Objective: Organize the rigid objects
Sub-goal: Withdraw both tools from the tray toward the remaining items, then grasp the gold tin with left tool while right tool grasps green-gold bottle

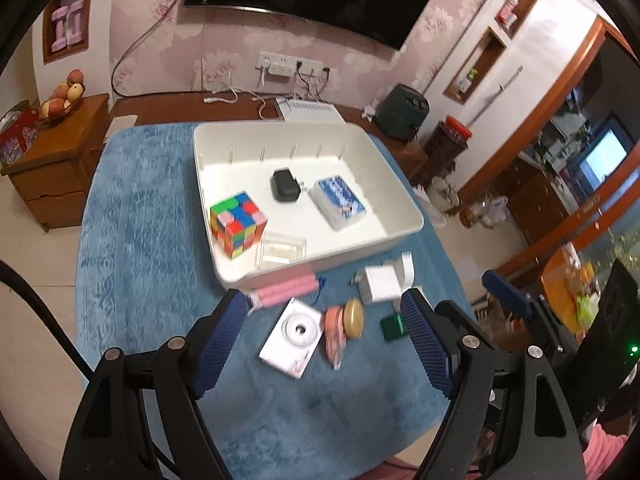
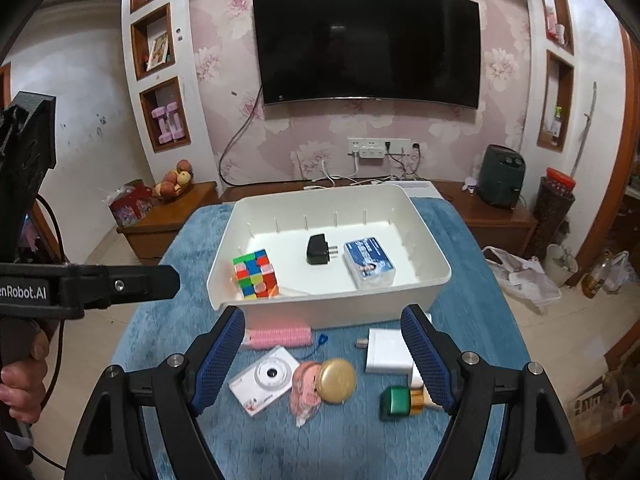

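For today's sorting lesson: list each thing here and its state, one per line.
Left tongs: open, empty.
Right tongs: open, empty.
Bin: uncovered, partly filled.
Cube: in bin, scrambled.
Black plug: in bin.
Camera: on blue cloth, outside the bin.
White charger: outside the bin.
Television: off.

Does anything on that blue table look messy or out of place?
Nothing is spilled or broken. The oddity is half-done sorting: a camera, pink roller, white charger and green block lie loose on the cloth in front of the bin, which already holds a cube.

Black tongs (image 1: 326, 320) — blue textured pads (image 2: 427, 356)
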The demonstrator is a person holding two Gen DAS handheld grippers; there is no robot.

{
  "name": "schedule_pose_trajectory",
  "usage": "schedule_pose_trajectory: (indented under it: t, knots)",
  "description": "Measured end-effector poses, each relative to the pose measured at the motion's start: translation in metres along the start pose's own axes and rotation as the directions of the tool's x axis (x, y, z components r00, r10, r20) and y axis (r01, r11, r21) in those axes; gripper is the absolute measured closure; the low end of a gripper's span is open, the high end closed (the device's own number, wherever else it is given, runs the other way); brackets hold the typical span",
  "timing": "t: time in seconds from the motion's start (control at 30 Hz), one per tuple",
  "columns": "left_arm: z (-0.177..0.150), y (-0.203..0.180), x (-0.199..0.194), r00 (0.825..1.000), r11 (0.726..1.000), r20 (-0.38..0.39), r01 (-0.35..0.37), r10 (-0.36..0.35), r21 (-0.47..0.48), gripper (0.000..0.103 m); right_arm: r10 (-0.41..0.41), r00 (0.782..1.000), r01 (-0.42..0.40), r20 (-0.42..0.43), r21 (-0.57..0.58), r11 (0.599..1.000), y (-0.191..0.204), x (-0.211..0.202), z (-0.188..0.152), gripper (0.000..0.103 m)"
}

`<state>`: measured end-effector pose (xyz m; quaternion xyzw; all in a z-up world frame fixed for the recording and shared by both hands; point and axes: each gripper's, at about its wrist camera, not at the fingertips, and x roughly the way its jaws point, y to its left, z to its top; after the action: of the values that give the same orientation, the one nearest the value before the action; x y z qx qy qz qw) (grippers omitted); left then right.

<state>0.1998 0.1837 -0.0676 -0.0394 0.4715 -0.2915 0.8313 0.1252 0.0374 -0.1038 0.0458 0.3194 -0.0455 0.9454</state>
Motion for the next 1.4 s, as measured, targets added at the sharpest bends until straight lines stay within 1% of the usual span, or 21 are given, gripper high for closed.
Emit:
schedule_pose_trajectory:
  t: [0.23, 0.33, 0.53, 0.67, 0.73, 0.83, 1.03, 1.13, 1.27, 1.33, 1.4]
  knots:
    - [-0.017, 0.000, 0.009, 0.996, 0.997, -0.084, 0.023, -0.018, 0.067, 0.021, -0.080, 0.996, 0.081, -0.036, 0.021, 0.997, 0.007, -0.011, -0.027, 0.022]
    - [-0.023, -0.007, 0.015, 0.992, 0.993, -0.126, 0.028, -0.013, 0.117, 0.021, -0.115, 0.992, 0.117, -0.049, 0.029, 0.993, 0.006, -0.015, -0.034, 0.022]
    - [-0.028, -0.025, 0.024, 0.985, 0.977, -0.175, 0.040, -0.002, 0.210, 0.021, -0.170, 0.983, 0.174, -0.067, 0.069, 0.982, -0.008, -0.022, -0.043, 0.022]
    - [-0.030, -0.040, 0.032, 0.980, 0.962, -0.199, 0.054, 0.000, 0.268, 0.021, -0.186, 0.979, 0.195, -0.089, 0.103, 0.975, -0.020, -0.024, -0.048, 0.022]
    - [-0.031, -0.046, 0.036, 0.979, 0.956, -0.204, 0.050, 0.011, 0.289, 0.021, -0.188, 0.977, 0.199, -0.101, 0.117, 0.973, -0.026, -0.023, -0.051, 0.022]
    - [-0.032, -0.054, 0.044, 0.976, 0.948, -0.215, 0.027, 0.044, 0.318, 0.021, -0.180, 0.977, 0.195, -0.115, 0.137, 0.971, -0.035, -0.020, -0.056, 0.022]
    - [-0.031, -0.070, 0.062, 0.963, 0.932, -0.251, -0.004, 0.101, 0.362, 0.021, -0.150, 0.975, 0.175, -0.165, 0.154, 0.972, -0.052, -0.007, -0.063, 0.022]
    - [-0.028, -0.078, 0.074, 0.953, 0.920, -0.271, -0.022, 0.138, 0.392, 0.021, -0.134, 0.972, 0.167, -0.195, 0.163, 0.972, -0.061, 0.003, -0.067, 0.022]
    - [-0.024, -0.089, 0.093, 0.933, 0.892, -0.294, -0.060, 0.210, 0.449, 0.021, -0.109, 0.969, 0.149, -0.223, 0.173, 0.974, -0.074, 0.016, -0.072, 0.022]
    - [-0.022, -0.094, 0.107, 0.915, 0.874, -0.318, -0.071, 0.250, 0.481, 0.021, -0.083, 0.964, 0.130, -0.252, 0.175, 0.976, -0.081, 0.027, -0.075, 0.022]
    - [-0.021, -0.098, 0.124, 0.888, 0.857, -0.361, -0.068, 0.285, 0.510, 0.021, -0.057, 0.957, 0.108, -0.285, 0.166, 0.980, -0.085, 0.038, -0.077, 0.022]
